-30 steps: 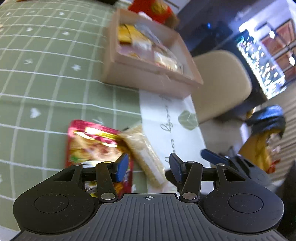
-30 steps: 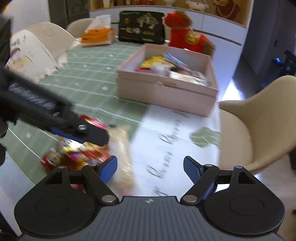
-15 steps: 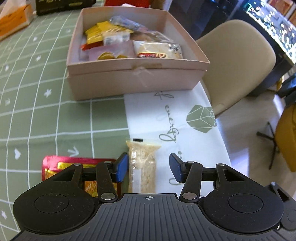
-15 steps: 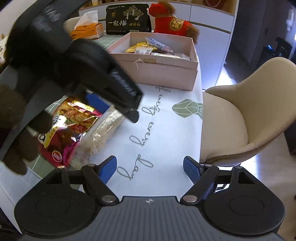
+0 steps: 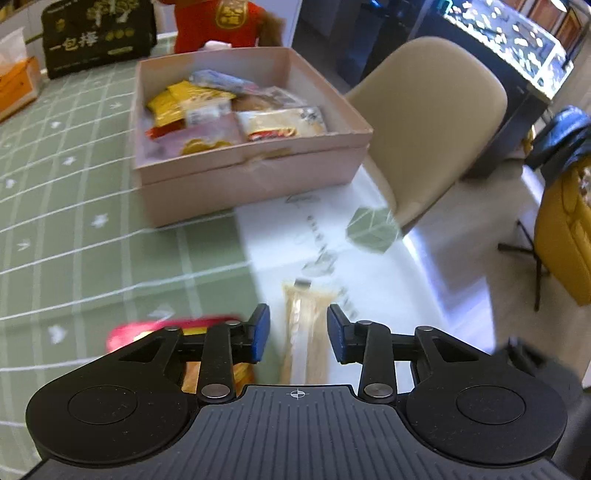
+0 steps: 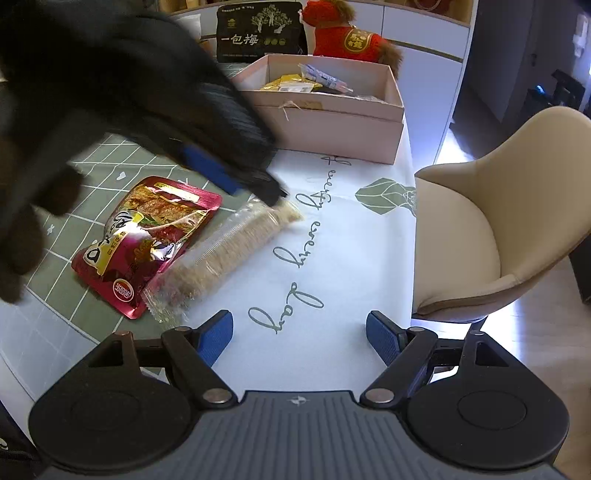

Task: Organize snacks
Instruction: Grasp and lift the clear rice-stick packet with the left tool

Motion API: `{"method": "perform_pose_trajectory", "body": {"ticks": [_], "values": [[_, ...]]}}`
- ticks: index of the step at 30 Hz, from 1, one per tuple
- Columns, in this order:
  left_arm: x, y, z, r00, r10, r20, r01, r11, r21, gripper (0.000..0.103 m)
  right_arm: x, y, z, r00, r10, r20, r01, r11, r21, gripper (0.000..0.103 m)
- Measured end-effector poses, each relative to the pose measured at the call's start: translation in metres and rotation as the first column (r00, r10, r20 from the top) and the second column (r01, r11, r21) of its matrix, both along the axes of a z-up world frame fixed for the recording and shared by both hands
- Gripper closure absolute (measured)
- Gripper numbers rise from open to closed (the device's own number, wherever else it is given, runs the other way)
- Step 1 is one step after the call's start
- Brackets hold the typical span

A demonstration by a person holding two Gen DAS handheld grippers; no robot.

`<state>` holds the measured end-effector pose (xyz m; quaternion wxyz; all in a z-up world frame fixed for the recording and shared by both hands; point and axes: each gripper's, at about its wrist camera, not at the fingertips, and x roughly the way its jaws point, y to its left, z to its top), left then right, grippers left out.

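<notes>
The left gripper (image 5: 298,334), jaws just narrowing, is straddling the cracker sleeve (image 5: 306,328) without pinching it yet, the right gripper (image 6: 300,334) gaping empty nearer me; a glancing squeeze could crush crackers or slip off the wrapper.

A table under a green grid-patterned cloth (image 5: 74,229) with a white lettered border (image 6: 332,236) carries an open pink box (image 5: 255,177) of snacks, a red snack pouch (image 6: 147,240), a clear cracker packet (image 6: 229,251) just beside it, a black bag (image 6: 258,33) and an orange tissue box (image 5: 14,85)
</notes>
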<state>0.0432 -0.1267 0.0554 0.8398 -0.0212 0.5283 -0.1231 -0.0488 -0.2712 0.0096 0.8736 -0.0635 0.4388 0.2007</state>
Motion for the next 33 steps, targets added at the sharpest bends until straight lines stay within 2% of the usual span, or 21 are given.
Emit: {"method": "perform_pose_trajectory", "body": {"ticks": [4, 7, 12, 16, 18, 22, 24, 25, 27, 30, 33], "values": [[-0.011, 0.004, -0.005, 0.998, -0.024, -0.059, 0.025, 1.0, 0.003, 0.064, 0.002, 0.005, -0.003, 1.0, 0.006, -0.006, -0.006, 1.0, -0.002, 0.022], [-0.011, -0.001, -0.014, 0.997, -0.013, -0.076, 0.013, 1.0, -0.003, 0.056, 0.001, 0.01, -0.001, 0.999, 0.034, 0.005, -0.034, 0.999, -0.012, 0.021], [-0.007, -0.018, -0.026, 0.995, -0.043, -0.088, 0.045, 0.999, 0.017, 0.058, -0.005, 0.014, -0.001, 0.998, 0.063, 0.016, -0.063, 0.997, -0.048, 0.021], [-0.006, -0.019, -0.027, 0.996, -0.041, -0.073, 0.042, 0.999, 0.014, 0.068, -0.007, 0.011, 0.0, 0.999, 0.053, 0.01, -0.052, 0.997, -0.056, 0.021], [-0.007, -0.014, -0.028, 0.997, -0.04, -0.071, 0.04, 0.999, -0.007, 0.069, -0.006, 0.01, 0.002, 0.999, 0.049, 0.005, -0.049, 0.998, -0.051, 0.021], [-0.013, 0.009, -0.024, 0.997, 0.017, -0.076, -0.024, 0.995, -0.097, 0.072, 0.003, 0.01, 0.011, 0.998, 0.047, -0.046, -0.045, 0.998, 0.036, 0.021], [-0.019, 0.027, -0.013, 0.997, 0.061, -0.04, -0.066, 0.987, -0.145, 0.077, 0.01, 0.014, 0.017, 0.996, 0.05, -0.073, -0.044, 0.995, 0.094, 0.021], [-0.023, 0.038, -0.006, 0.996, 0.089, -0.018, -0.09, 0.982, -0.165, 0.085, 0.013, 0.018, 0.018, 0.995, 0.053, -0.08, -0.044, 0.993, 0.111, 0.021], [-0.031, 0.066, 0.008, 0.988, 0.155, 0.022, -0.148, 0.969, -0.2, 0.087, 0.02, 0.029, 0.021, 0.993, 0.066, -0.095, -0.051, 0.988, 0.144, 0.021], [-0.045, 0.11, 0.02, 0.966, 0.253, 0.047, -0.239, 0.949, -0.204, 0.088, 0.028, 0.053, 0.021, 0.988, 0.105, -0.114, -0.083, 0.98, 0.181, 0.021], [-0.055, 0.147, 0.024, 0.945, 0.325, 0.041, -0.313, 0.931, -0.188, 0.088, 0.03, 0.08, 0.018, 0.984, 0.122, -0.127, -0.098, 0.979, 0.177, 0.021]]}}
